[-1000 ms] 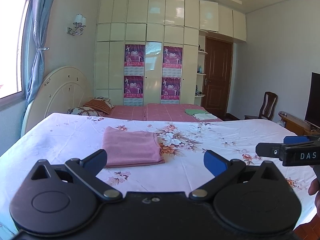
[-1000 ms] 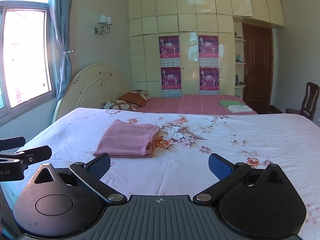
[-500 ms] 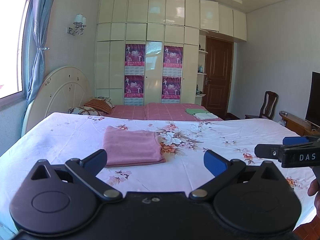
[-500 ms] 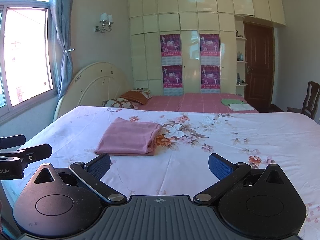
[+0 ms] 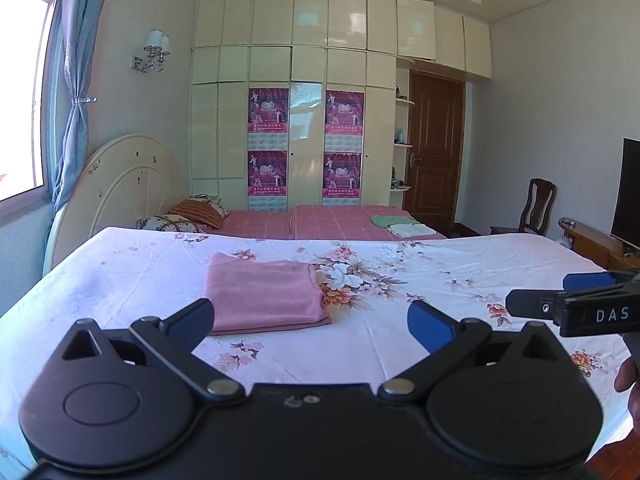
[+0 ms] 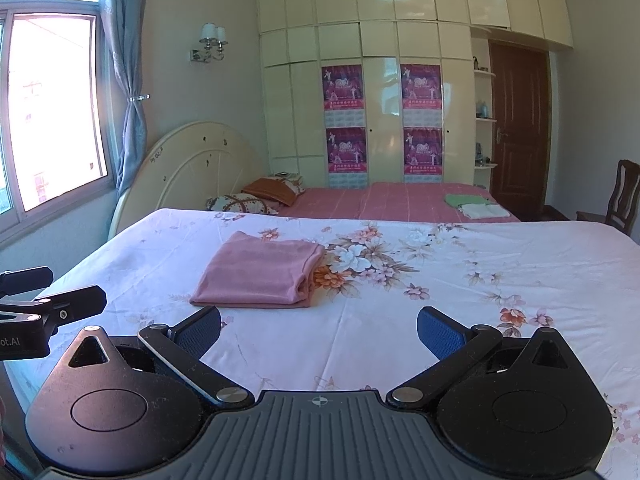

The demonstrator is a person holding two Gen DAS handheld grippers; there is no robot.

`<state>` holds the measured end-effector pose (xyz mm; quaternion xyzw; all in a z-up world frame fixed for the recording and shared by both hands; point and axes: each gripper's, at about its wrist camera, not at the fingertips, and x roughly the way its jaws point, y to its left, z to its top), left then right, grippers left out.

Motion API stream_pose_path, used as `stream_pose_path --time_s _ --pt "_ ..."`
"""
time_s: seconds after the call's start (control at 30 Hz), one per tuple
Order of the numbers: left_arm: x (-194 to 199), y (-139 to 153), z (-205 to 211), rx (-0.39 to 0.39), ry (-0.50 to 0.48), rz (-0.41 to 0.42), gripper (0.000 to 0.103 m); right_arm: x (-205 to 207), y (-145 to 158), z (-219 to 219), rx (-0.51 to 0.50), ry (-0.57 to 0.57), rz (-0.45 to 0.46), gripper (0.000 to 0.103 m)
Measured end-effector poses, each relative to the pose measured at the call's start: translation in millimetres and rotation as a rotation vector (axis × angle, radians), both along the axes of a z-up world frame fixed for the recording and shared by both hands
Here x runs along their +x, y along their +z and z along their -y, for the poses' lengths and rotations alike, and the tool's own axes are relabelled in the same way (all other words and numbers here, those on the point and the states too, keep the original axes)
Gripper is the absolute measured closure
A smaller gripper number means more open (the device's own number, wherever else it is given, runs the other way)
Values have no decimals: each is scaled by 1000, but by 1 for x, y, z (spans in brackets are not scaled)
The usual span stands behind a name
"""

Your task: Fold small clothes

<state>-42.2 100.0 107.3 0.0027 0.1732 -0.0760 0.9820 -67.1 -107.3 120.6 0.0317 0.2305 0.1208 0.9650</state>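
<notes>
A pink garment [image 5: 264, 294] lies folded in a neat rectangle on the floral white bedsheet [image 5: 420, 280]; it also shows in the right wrist view [image 6: 260, 274]. My left gripper [image 5: 310, 322] is open and empty, held above the near edge of the bed, just short of the garment. My right gripper [image 6: 318, 334] is open and empty, also above the near edge. Each gripper shows at the side of the other's view: the right one [image 5: 576, 304] and the left one [image 6: 48, 304].
A second bed with a pink cover [image 5: 332, 220] lies behind, with pillows [image 5: 196, 212] and folded green and white cloths [image 5: 400, 226]. Behind it stand a wardrobe wall and a brown door [image 5: 434, 152]. A chair [image 5: 538, 208] and TV [image 5: 630, 192] stand right.
Both grippers have drifted very slightly; the views shift a little. The folded pink garment has not moved and both grippers stay open.
</notes>
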Motion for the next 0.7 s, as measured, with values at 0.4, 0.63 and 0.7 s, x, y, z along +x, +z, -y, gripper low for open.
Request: stream_pose_path --time_s 0.4,0.63,0.7 --pt "3 -4 -2 13 5 -1 0 5 -2 -2 5 12 -11 0" --pt "4 -7 -10 -4 8 22 1 8 -5 -2 6 18 -16 0" --pt "5 -7 -8 -7 3 5 1 9 -7 -4 3 19 -20 0"
